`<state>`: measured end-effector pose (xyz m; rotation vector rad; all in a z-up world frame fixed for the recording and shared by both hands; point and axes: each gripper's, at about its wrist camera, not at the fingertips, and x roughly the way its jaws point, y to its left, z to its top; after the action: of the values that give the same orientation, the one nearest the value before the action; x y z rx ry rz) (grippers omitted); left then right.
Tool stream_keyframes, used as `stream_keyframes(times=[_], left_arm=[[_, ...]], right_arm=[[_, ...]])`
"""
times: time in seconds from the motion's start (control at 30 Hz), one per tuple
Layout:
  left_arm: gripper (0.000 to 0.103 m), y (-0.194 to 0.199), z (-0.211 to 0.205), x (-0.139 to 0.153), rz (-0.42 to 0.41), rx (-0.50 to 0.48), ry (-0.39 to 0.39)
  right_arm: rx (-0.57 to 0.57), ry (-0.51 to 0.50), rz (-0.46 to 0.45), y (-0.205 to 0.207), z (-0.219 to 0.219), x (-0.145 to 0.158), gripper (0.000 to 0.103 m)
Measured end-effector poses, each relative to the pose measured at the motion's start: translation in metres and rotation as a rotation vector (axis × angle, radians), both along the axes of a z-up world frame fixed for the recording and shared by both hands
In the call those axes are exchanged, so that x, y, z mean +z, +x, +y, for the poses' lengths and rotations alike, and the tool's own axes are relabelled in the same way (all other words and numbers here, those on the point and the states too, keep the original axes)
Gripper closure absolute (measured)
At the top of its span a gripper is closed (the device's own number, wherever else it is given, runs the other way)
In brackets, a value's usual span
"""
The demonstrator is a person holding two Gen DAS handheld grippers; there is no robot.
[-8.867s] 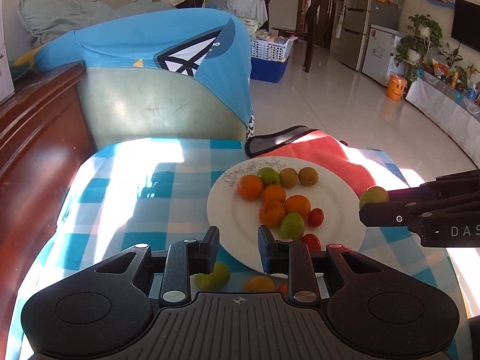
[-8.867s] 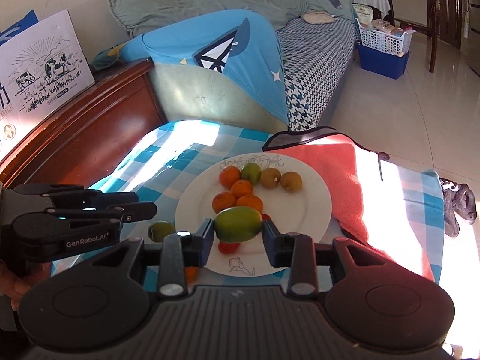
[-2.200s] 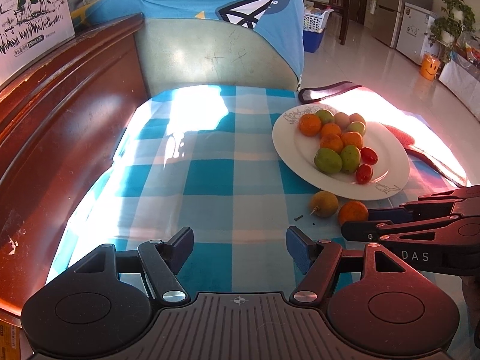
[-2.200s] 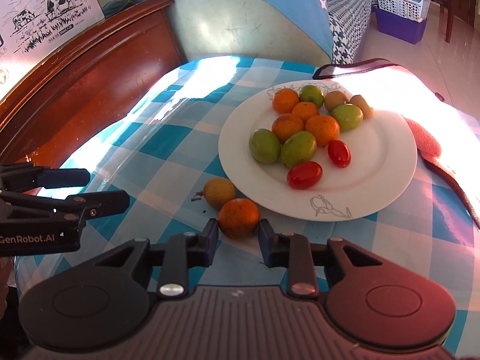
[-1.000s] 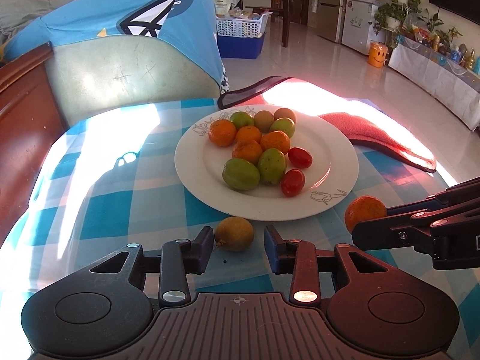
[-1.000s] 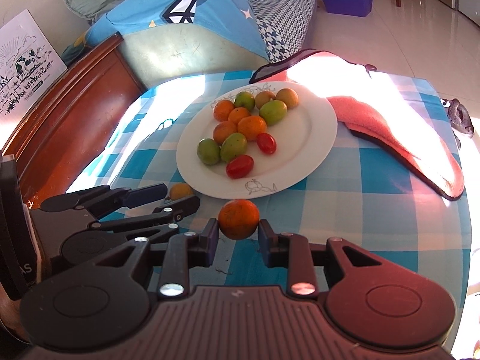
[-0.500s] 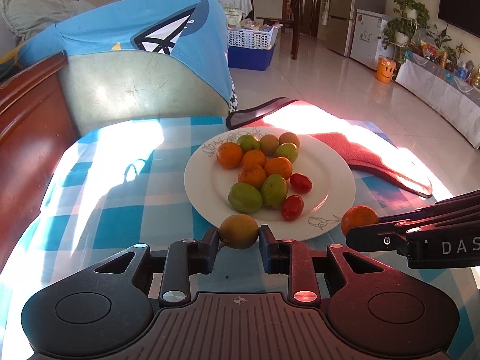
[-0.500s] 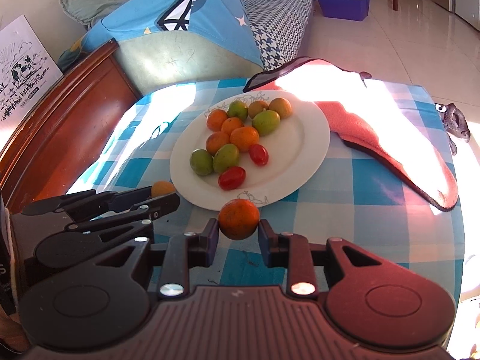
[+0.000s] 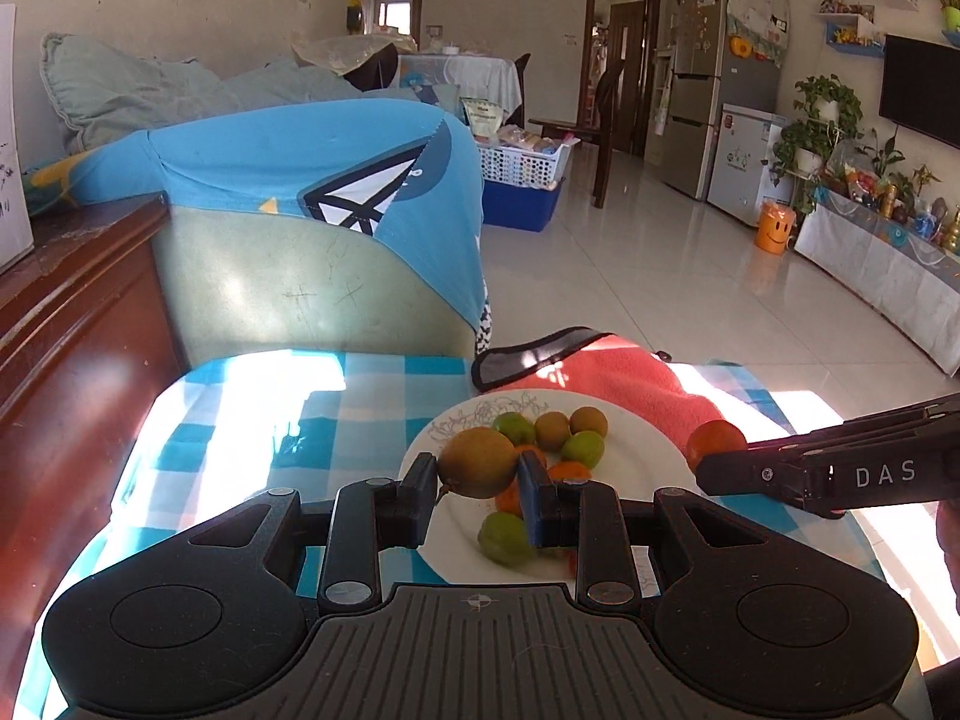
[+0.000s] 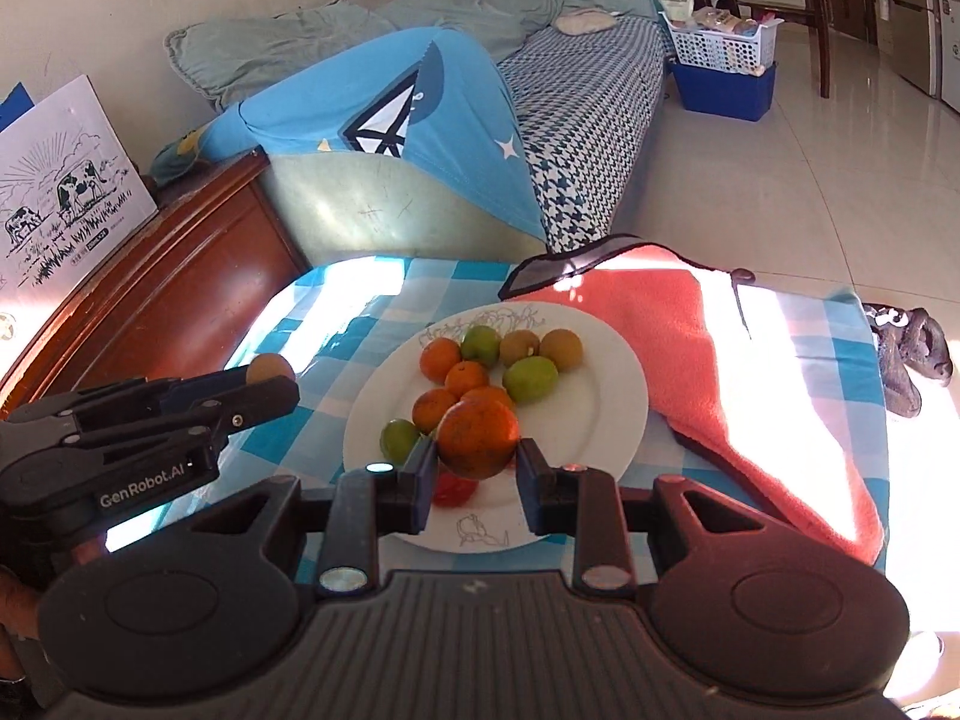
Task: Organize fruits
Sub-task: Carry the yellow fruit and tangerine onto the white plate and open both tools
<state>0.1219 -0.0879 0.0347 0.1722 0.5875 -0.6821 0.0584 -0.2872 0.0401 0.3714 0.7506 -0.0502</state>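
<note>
A white plate (image 10: 606, 396) holding several oranges, green and brown fruits and red tomatoes sits on the blue checked tablecloth (image 10: 360, 300); it also shows in the left wrist view (image 9: 636, 456). My left gripper (image 9: 477, 474) is shut on a yellow-brown fruit (image 9: 477, 462), held above the plate's near left side. My right gripper (image 10: 477, 465) is shut on an orange (image 10: 478, 438), held above the plate's near edge. The orange also shows in the left wrist view (image 9: 714, 441), and the brown fruit in the right wrist view (image 10: 270, 367).
A coral-red cloth (image 10: 720, 360) lies on the table right of the plate. A sofa draped in blue fabric (image 9: 312, 180) stands behind the table. A dark wooden cabinet (image 9: 54, 348) runs along the left. The tiled floor (image 9: 690, 276) opens to the right.
Both grippers have lifted with their fruits and moved forward over the plate. The left one picked the brown fruit off the cloth about a second ago.
</note>
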Motion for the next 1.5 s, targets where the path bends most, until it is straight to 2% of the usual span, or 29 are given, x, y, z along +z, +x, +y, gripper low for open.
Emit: stream_keyframes(times=[0.2,0.7,1.0,1.3,1.33,1.4,1.47,1.5], left_arm=[[0.077,0.009,-0.010,-0.001,0.008,-0.008,-0.009],[0.077,0.056,-0.026,-0.037,0.106,0.068,0.012],[0.076,0.064,-0.038,-0.048,0.132,0.078,0.037],[0.074,0.060,-0.041,-0.041,0.119,0.088,0.036],[0.073,0.059,-0.041,-0.040,0.120,0.090,0.037],[0.056,0.055,-0.041,-0.035,0.115,0.110,0.044],[0.046,0.050,-0.039,-0.029,0.100,0.134,0.049],[0.046,0.047,-0.037,-0.026,0.095,0.133,0.048]], right_arm=[[-0.005,0.005,0.009,0.014,-0.009,-0.007,0.074],[-0.003,0.008,0.074,0.042,-0.014,-0.033,0.074],[-0.030,0.015,0.101,0.055,-0.021,-0.046,0.074],[-0.061,0.028,0.091,0.057,-0.024,-0.048,0.071],[-0.061,0.030,0.087,0.056,-0.024,-0.047,0.071],[-0.061,0.035,0.081,0.055,-0.024,-0.043,0.069],[-0.066,0.028,0.077,0.053,-0.023,-0.038,0.066],[-0.071,0.023,0.077,0.052,-0.022,-0.036,0.063]])
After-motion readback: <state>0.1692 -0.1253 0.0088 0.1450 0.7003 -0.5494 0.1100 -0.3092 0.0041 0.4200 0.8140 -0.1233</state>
